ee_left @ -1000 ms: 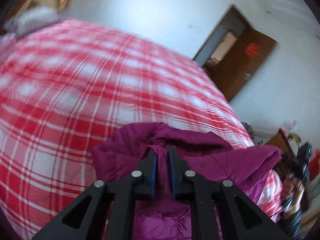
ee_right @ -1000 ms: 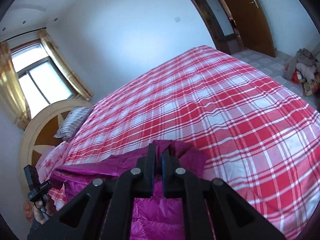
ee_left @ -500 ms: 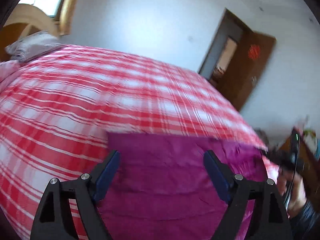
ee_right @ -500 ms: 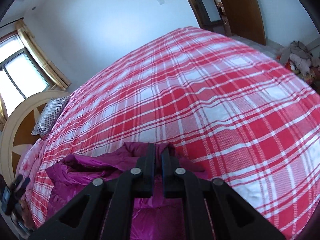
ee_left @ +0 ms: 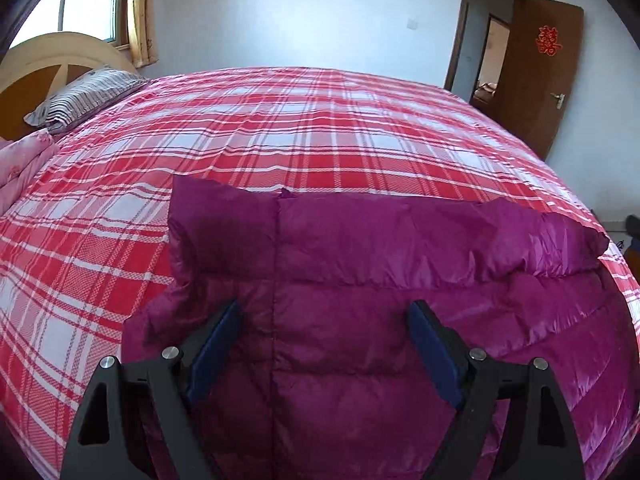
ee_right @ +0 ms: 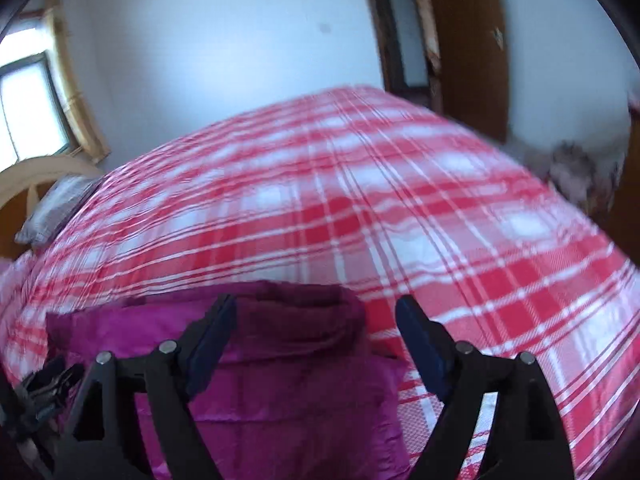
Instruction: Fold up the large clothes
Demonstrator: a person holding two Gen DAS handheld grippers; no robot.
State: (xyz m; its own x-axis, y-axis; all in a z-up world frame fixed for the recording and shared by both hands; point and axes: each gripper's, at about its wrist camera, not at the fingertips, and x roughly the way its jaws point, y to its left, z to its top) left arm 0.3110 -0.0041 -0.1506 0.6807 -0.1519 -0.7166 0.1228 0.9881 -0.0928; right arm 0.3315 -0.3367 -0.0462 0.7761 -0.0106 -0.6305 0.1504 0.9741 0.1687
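— Now, starting from the left wrist view: any grip with the left tongs (ee_left: 325, 308)?

— None. Just been opening, and now spread wide above the purple jacket (ee_left: 380, 248), with cloth below the gap but no pinch on it.

— And where to find the jacket?

— Lying flat on the checked bed (ee_left: 300, 128), near the close edge, well short of the striped pillow (ee_left: 84, 98). Padded and quilted, with the far part doubled over into a straight edge across the top.

— Why let go there?

— Probably to leave that fold resting under its own weight. Looks settled enough to hold.

— Moving to the right wrist view, then?

— Blurred, but clear enough. Right tongs (ee_right: 316, 302) also just been opening, now wide apart and holding nothing. Hovering over the jacket's right end, with a rolled bulge of cloth below the gap, apparently clear of both pads.

— Reason for that spot?

— Likely released the same folded edge at its other corner, to keep both ends level. Bulky there, so may need pressing flat or a further fold.
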